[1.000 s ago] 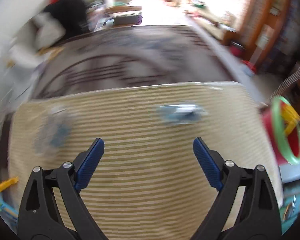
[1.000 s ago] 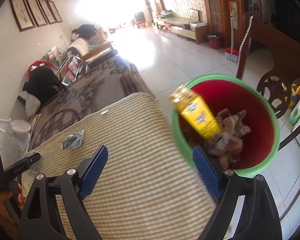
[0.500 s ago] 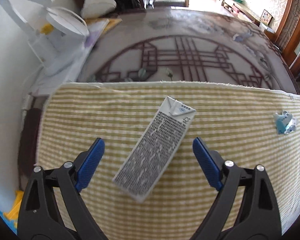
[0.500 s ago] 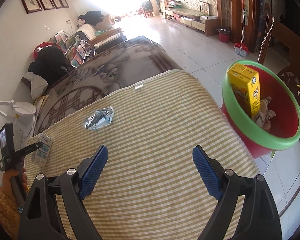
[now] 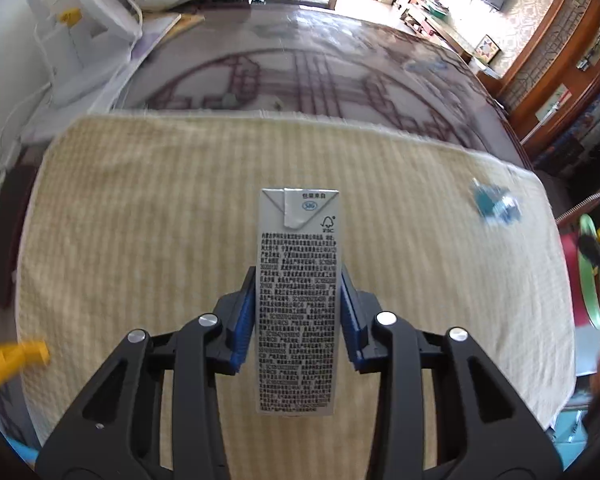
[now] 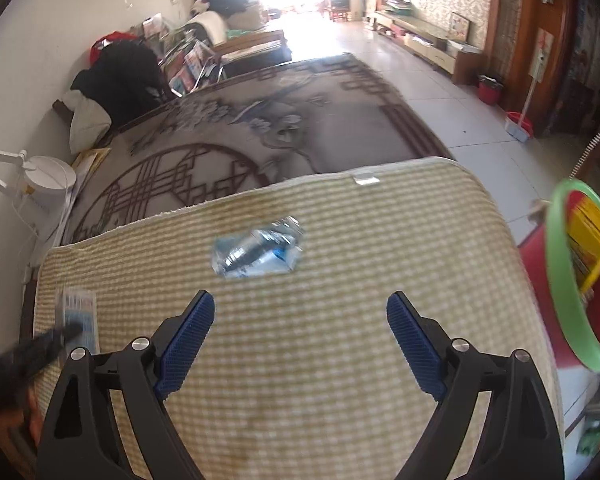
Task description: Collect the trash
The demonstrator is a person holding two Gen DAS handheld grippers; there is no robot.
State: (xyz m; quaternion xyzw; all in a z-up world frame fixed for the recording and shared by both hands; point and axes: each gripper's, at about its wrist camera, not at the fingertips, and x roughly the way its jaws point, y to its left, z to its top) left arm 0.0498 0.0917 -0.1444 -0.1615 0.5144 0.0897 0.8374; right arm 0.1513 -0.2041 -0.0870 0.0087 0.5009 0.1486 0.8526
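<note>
A silver milk carton [image 5: 296, 300] with black print lies on the yellow checked mat [image 5: 140, 220]. My left gripper [image 5: 298, 268] is closing on it, and both blue pads touch its long sides. In the right wrist view the same carton [image 6: 76, 312] is a blur at the far left. A crumpled blue and silver wrapper [image 6: 260, 252] lies on the mat just ahead of my right gripper [image 6: 300, 296], which is open and holds nothing. The red bin with a green rim [image 6: 564, 280] stands off the mat's right edge, with a yellow box [image 6: 592, 240] in it.
A brown patterned rug [image 6: 260, 132] lies beyond the mat. A white fan stand [image 5: 92, 40] sits at the back left by the wall. A yellow object [image 5: 12, 360] lies off the mat's left edge. Pale floor tiles [image 6: 440, 92] run to the right.
My left gripper has come over the carton and shut its jaws onto the carton's sides. The right gripper has swung left from the bin toward the wrapper, still open.
</note>
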